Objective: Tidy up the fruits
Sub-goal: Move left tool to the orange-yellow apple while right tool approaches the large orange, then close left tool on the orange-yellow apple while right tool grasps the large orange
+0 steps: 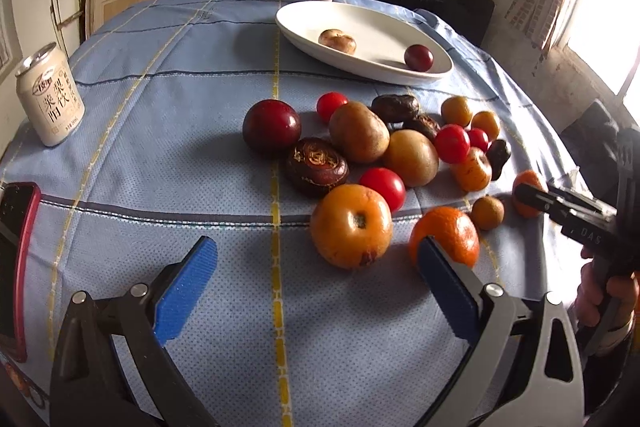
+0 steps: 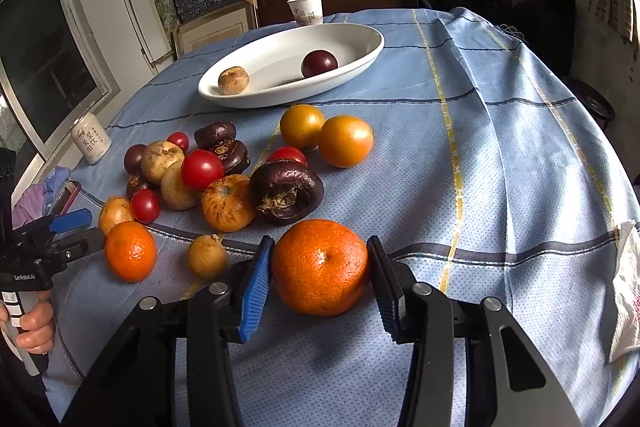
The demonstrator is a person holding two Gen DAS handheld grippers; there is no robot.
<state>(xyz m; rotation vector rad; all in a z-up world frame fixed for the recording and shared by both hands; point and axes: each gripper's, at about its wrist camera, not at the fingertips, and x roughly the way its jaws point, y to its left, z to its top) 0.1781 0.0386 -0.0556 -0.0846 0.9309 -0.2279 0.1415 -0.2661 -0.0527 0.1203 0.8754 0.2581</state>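
the right hand-held gripper point(image 2: 320, 277) is bracketing a big orange tangerine point(image 2: 320, 267) on the blue checked tabletop point(image 2: 500, 167). its blue pads are standing on either side of the fruit, the left one touching or nearly touching the peel, the right one just beside it, so the jaws are sitting partly open around it and not clearly clamping yet. the tangerine is lying straight ahead between the fingers, on the near side of the fruit pile point(image 2: 224, 171), with the white oval dish point(image 2: 360, 55) well beyond the pile. the dish is running long from near-left to far-right in this view and is already holding a brown fruit point(image 2: 233, 81) and a dark plum point(image 2: 319, 64).

the left hand-held gripper point(image 1: 316, 267) is hovering wide open with nothing in it, a yellow-orange persimmon point(image 1: 351, 225) sitting just ahead between its fingers and a smaller tangerine point(image 1: 446, 235) behind its right pad.

the right hand is looking nearer to a finished grasp. the coming move is likely calling for closing on the tangerine, lifting it over the pile and carrying it forward and slightly left to the dish.
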